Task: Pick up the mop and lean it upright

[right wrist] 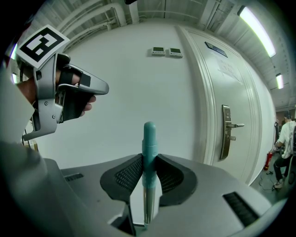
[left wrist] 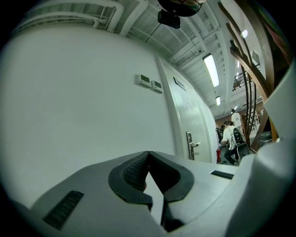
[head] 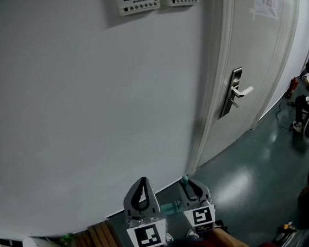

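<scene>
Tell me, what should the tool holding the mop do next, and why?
Probably ease the mop handle forward until its teal top rests on the wall. The right tool is clamped on the handle, which stands upright with the wall ahead, so leaning it there seems what is left.

Left gripper point(left wrist: 148, 156) closed (empty), right gripper point(right wrist: 149, 159) clamped.
</scene>
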A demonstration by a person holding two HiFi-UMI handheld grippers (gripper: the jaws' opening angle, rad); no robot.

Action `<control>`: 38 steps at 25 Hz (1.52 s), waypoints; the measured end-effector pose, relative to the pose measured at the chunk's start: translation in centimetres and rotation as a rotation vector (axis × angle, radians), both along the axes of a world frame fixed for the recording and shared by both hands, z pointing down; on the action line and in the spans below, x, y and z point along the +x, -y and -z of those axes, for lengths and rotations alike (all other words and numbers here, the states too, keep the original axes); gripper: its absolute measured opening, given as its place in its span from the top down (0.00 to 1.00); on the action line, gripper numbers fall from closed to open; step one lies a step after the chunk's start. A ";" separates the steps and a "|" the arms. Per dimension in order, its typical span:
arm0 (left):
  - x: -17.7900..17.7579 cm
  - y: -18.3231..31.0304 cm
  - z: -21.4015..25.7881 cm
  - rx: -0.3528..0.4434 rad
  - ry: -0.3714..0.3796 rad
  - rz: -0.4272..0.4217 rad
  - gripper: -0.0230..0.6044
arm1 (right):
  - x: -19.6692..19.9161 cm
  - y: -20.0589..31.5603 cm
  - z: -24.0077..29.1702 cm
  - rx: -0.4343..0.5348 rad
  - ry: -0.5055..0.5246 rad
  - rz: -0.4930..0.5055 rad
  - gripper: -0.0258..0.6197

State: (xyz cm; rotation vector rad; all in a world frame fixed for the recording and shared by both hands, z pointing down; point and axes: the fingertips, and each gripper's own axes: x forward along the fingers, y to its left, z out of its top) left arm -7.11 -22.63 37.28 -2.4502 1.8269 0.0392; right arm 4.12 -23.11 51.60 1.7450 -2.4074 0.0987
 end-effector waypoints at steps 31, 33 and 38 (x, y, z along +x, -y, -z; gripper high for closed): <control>-3.9 -1.9 0.4 0.004 0.011 0.097 0.94 | -4.2 12.1 -1.4 -0.037 -0.025 0.010 0.80; -4.3 -2.0 0.3 -0.001 0.009 0.107 0.94 | -4.4 13.3 -1.6 -0.050 -0.027 0.013 0.80; -4.4 -2.2 0.1 -0.001 0.007 0.111 0.94 | -4.5 15.5 -2.1 -0.079 -0.039 0.002 0.80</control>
